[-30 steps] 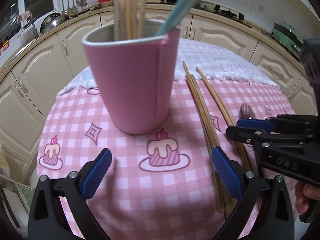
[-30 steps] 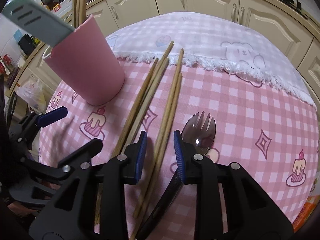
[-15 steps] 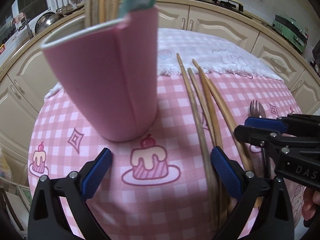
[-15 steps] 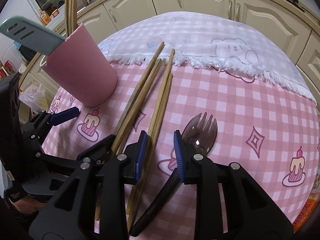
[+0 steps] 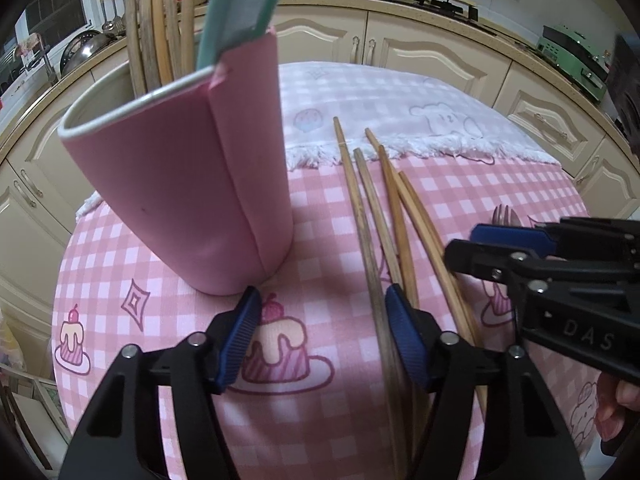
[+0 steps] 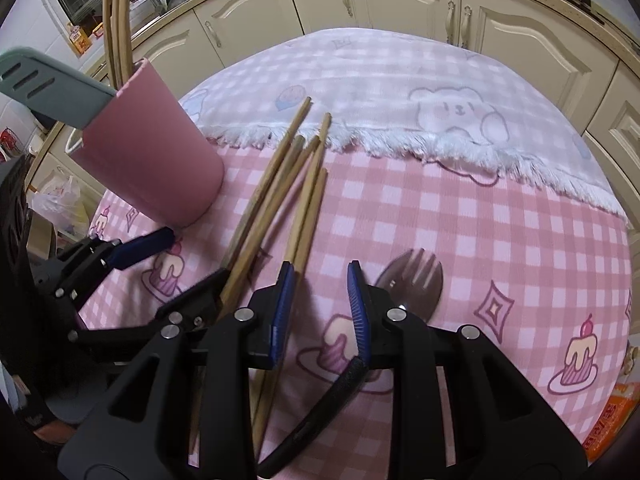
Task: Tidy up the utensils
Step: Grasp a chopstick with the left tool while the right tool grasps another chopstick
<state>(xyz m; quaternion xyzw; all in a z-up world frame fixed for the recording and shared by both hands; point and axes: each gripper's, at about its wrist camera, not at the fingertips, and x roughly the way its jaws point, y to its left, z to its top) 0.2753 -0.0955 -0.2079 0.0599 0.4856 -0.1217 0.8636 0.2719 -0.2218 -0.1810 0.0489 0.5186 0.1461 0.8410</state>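
Left tool (image 5: 320, 334), wide a second ago, is closing on nothing, nearer the pink cup (image 5: 188, 184).

My left wrist camera: mounted behind my left gripper (image 5: 320, 340), angled steeply down, close above the pink checked tablecloth (image 5: 320, 208); pink cup (image 5: 188, 184) directly ahead. My right wrist camera: behind my right gripper (image 6: 320, 304), same downward tilt, equally close. Shared ground: the cup (image 6: 152, 160), loose chopsticks (image 5: 384, 216) (image 6: 288, 192), the cloth, and each view catches the other gripper at its edge.
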